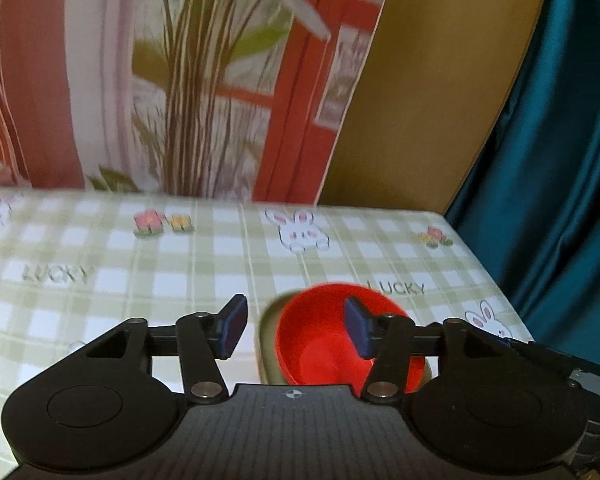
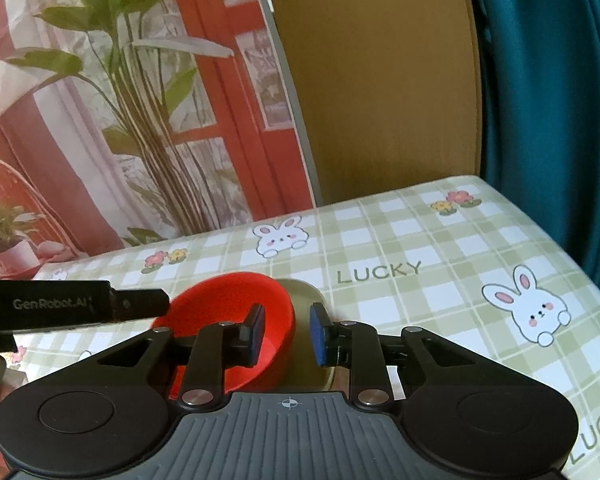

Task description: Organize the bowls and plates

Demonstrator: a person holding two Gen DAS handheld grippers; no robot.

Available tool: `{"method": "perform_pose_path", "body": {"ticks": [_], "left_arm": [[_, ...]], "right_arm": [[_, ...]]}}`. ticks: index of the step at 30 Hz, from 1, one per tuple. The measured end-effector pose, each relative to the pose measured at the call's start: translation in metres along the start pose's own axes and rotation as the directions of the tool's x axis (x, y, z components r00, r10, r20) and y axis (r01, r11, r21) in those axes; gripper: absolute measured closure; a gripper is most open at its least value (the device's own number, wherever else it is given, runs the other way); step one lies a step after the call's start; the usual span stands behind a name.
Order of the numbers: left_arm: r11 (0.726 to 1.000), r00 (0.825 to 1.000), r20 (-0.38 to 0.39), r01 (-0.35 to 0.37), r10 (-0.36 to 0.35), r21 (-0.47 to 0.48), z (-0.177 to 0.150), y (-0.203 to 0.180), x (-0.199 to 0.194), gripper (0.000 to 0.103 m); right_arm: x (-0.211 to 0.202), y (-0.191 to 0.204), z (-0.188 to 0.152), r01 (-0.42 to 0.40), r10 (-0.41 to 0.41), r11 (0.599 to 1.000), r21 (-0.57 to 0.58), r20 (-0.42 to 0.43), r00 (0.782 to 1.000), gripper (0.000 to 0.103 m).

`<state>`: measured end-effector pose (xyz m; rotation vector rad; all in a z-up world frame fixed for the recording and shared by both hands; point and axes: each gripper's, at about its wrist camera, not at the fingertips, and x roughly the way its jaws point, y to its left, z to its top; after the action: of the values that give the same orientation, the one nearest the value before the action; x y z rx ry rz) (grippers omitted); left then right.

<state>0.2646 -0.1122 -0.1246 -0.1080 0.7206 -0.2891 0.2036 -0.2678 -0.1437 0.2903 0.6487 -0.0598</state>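
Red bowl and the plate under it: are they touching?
Touching. The right wrist view shows the red bowl sitting directly on the pale plate, no gap.

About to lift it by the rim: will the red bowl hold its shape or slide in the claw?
The red bowl looks like smooth moulded plastic, so probably stiff and light. Its glossy wall may slip between the pads unless pinched squarely. It sits on a pale plate, so a push would likely slide it rather than tip it.
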Motion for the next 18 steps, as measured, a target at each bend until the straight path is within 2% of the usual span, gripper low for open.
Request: {"method": "perform_pose_path", "body": {"ticks": [2, 4, 9, 13, 18], "left_arm": [[1.000, 0.999, 0.032, -0.012, 0.011, 0.015, 0.002, 0.001, -0.011, 0.042], [1.000, 0.997, 0.072, -0.015, 0.013, 0.023, 0.002, 0.005, -0.024, 0.031], [0.998, 0.988, 0.146, -0.050, 0.045, 0.032, 0.008, 0.013, -0.059, 0.022], [0.994, 0.978, 0.184, -0.104, 0.096, 0.032, 0.012, 0.019, -0.085, 0.020], [0.981, 0.957, 0.237, -0.184, 0.165, 0.060, 0.014, 0.021, -0.123, 0.019]], "right_arm": [[-0.007, 0.004, 0.003, -0.006, 0.006, 1.000, -0.006, 0.011, 1.000, 0.079], [-0.015, 0.009, 0.006, -0.009, 0.009, 1.000, -0.014, 0.024, 1.000, 0.077], [-0.038, 0.024, 0.013, -0.015, 0.018, 0.999, -0.045, 0.065, 0.998, 0.070], [-0.060, 0.039, 0.023, -0.026, 0.033, 0.998, -0.061, 0.114, 0.993, 0.050], [-0.090, 0.060, 0.035, -0.044, 0.059, 0.995, -0.088, 0.171, 0.984, 0.031]]}}
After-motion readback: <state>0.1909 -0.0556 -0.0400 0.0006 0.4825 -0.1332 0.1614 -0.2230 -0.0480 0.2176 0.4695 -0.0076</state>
